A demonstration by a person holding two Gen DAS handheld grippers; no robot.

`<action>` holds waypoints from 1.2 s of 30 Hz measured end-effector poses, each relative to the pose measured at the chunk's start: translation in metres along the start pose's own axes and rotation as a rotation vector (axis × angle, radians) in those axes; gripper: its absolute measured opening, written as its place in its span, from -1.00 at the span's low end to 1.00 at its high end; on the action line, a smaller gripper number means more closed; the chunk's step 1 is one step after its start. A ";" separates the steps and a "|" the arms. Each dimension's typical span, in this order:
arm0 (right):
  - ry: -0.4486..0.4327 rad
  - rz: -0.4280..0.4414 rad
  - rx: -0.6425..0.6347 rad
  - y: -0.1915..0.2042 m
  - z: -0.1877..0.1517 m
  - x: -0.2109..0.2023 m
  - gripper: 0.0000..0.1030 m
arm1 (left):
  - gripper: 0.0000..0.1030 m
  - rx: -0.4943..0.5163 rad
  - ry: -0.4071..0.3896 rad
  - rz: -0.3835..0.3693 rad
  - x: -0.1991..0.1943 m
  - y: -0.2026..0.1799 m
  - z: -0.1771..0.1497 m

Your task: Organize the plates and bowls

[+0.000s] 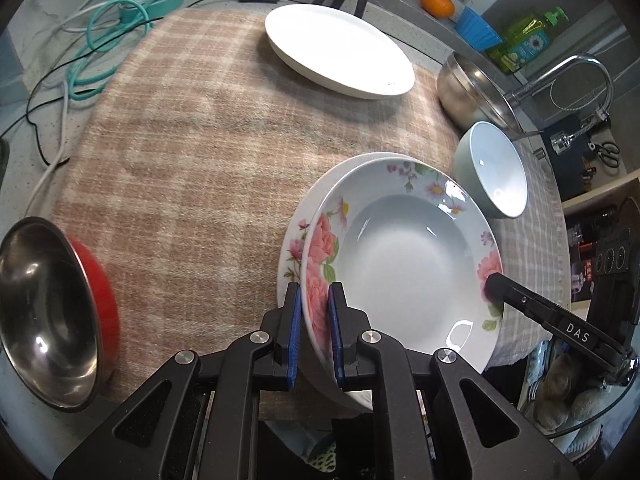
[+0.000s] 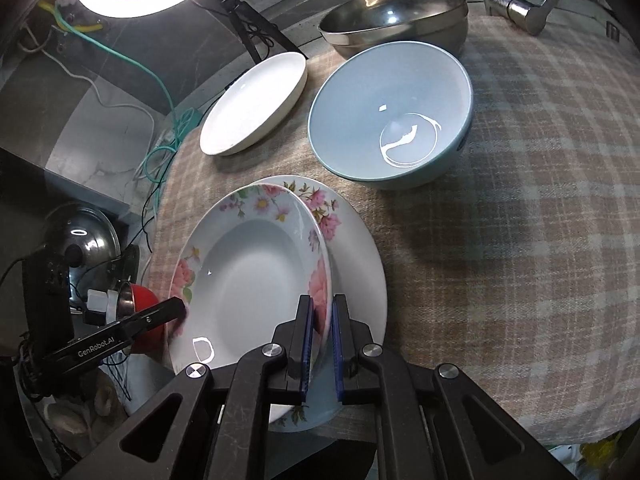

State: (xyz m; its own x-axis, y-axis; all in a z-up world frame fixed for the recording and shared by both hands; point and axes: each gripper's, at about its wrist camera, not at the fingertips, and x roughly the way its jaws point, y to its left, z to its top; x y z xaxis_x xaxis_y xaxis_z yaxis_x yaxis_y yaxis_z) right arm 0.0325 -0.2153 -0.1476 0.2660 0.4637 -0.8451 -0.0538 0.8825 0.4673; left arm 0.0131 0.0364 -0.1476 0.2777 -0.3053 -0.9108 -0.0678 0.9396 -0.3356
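A deep floral plate (image 1: 400,264) (image 2: 248,272) is gripped at two opposite rims. My left gripper (image 1: 314,292) is shut on its left rim, and my right gripper (image 2: 322,304) is shut on its right rim. Each gripper's tip shows in the other view, the right gripper (image 1: 494,284) and the left gripper (image 2: 176,306). Directly under the held plate, a second floral plate (image 1: 296,248) (image 2: 360,264) lies on the checked cloth (image 1: 192,152); whether the two touch I cannot tell. A plain white plate (image 1: 340,46) (image 2: 254,104) lies farther back. A light blue bowl (image 1: 498,168) (image 2: 392,116) stands beside the floral plates.
Behind the blue bowl stands a large steel bowl (image 1: 464,88) (image 2: 396,16). A steel bowl with a red outside (image 1: 52,316) (image 2: 140,300) sits at the cloth's near left edge. Cables (image 1: 100,40), an orange (image 1: 437,2), a soap bottle (image 1: 524,36) and a faucet (image 1: 576,76) line the back.
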 end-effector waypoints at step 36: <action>0.028 -0.088 -0.051 0.004 -0.001 0.010 -0.77 | -0.78 0.046 0.020 0.051 0.012 -0.010 0.000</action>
State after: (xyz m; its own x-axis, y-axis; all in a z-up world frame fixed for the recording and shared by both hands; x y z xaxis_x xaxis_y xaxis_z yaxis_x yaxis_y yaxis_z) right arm 0.0339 -0.2076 -0.1546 0.2449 0.3852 -0.8898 -0.0801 0.9226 0.3773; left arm 0.0170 0.0235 -0.1554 0.2556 -0.2597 -0.9312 -0.0373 0.9599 -0.2779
